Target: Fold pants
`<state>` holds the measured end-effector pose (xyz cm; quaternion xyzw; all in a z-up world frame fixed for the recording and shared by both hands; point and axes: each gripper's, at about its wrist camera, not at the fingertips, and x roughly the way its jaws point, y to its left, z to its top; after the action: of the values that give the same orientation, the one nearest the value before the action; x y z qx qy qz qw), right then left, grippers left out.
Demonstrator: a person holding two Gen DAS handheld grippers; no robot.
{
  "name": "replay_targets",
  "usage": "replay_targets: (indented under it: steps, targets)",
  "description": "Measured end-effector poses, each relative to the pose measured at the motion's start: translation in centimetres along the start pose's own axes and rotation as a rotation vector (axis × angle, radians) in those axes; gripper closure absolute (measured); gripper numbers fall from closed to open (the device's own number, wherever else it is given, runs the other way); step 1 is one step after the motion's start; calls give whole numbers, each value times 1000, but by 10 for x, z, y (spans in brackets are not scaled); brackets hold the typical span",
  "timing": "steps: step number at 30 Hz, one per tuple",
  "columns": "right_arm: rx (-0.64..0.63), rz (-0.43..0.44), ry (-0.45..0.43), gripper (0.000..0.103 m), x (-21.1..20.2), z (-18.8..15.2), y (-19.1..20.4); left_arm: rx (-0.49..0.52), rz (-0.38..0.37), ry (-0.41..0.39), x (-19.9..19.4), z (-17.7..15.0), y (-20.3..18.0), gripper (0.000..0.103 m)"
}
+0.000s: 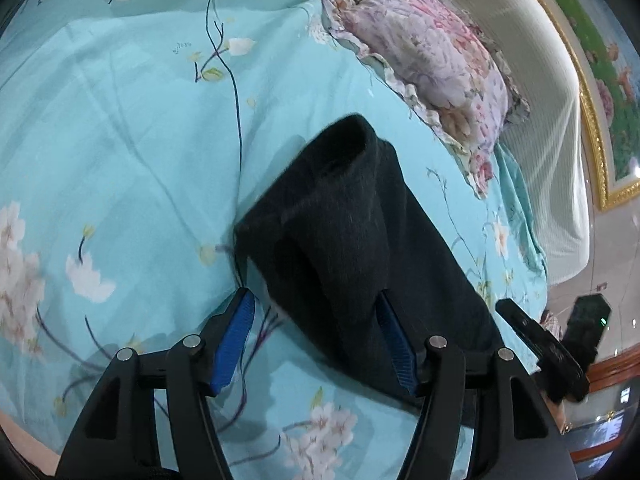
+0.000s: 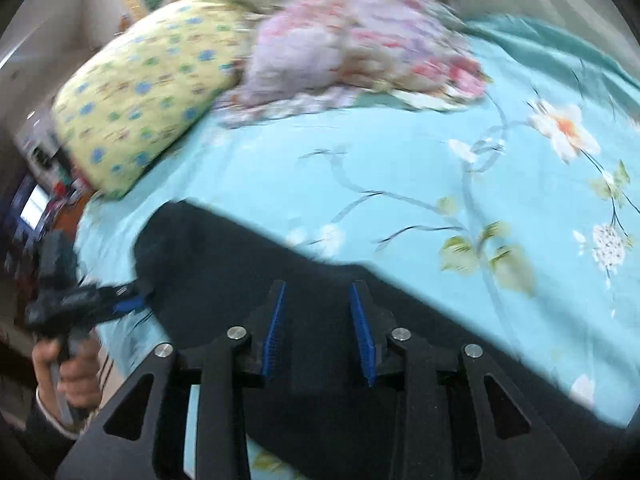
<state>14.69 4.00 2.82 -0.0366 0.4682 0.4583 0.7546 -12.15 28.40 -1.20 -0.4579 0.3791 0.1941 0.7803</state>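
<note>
Now your left gripper [image 1: 316, 320] stands released, its blue pads spread wide over the near edge of the pants [image 1: 352, 216], with nothing pinched between them. One pad hangs over the bedsheet [image 1: 120, 140] just left of the pants, the other over the dark cloth itself, so you look to have let go of a fold and are hovering above it. The pants lie as a dark, bunched bundle on the sheet, one end curled up into a tube on the side away from you; they sit well short of the pink floral pillow [image 1: 432, 60] beyond them. That curl suggests the fold has not settled flat, and you may need to smooth it.

Moving right of the pants, your right gripper [image 2: 318, 320] is likewise unclenched, jaws parted more narrowly over the broad black stretch of cloth, gripping nothing as far as the blurred view shows. From there the pants run as a long band across the sheet, with the yellow pillow [image 2: 136, 92] well beyond their left end. Your hand [image 2: 68, 376] shows at that end, holding the other tool at the cloth's edge.
</note>
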Motion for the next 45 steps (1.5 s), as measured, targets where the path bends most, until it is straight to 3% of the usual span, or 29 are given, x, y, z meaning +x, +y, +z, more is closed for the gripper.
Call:
replay_targets:
  steps: [4, 8, 12, 13, 15, 17, 20, 22, 26, 30, 33, 37, 42, 45]
  targets:
    - [19, -2, 66, 68, 31, 26, -20, -17, -4, 0, 6, 10, 3, 41]
    - [-61, 1, 194, 68, 66, 28, -13, 6, 10, -7, 12, 14, 1, 46]
    - [-164, -19, 235, 68, 76, 17, 1, 63, 43, -28, 19, 15, -5, 66]
    - [-177, -17, 247, 72, 76, 16, 4, 86, 48, -33, 20, 14, -8, 75]
    - [-207, -10, 267, 82, 76, 15, 11, 115, 30, -45, 17, 12, -13, 83]
    - [-257, -40, 271, 88, 76, 16, 20, 151, 3, -87, 0, 9, -19, 85]
    - [-333, -87, 233, 91, 63, 17, 32, 178, -91, -150, -33, 4, -23, 85]
    - [-353, -129, 157, 92, 45, 21, 35, 216, -120, -182, -47, 0, -27, 85]
    - [-334, -191, 35, 94, 28, 34, 38, 255, -73, -179, -38, -2, -25, 85]
    - [-341, -225, 54, 94, 49, 29, 41, 248, -25, -146, -13, 2, -13, 85]
    - [-304, -233, 64, 94, 59, 24, 34, 247, 38, -118, 0, 2, -10, 77]
    - [-183, -242, 11, 86, 46, 24, 17, 233, 84, -183, -21, 2, -5, 60]
    - [-44, -208, -61, 83, 0, 13, -8, 210, 82, -258, -54, 4, -8, 58]
    - [0, -190, -90, 67, -24, -3, -16, 241, 59, -271, -62, 2, -25, 55]
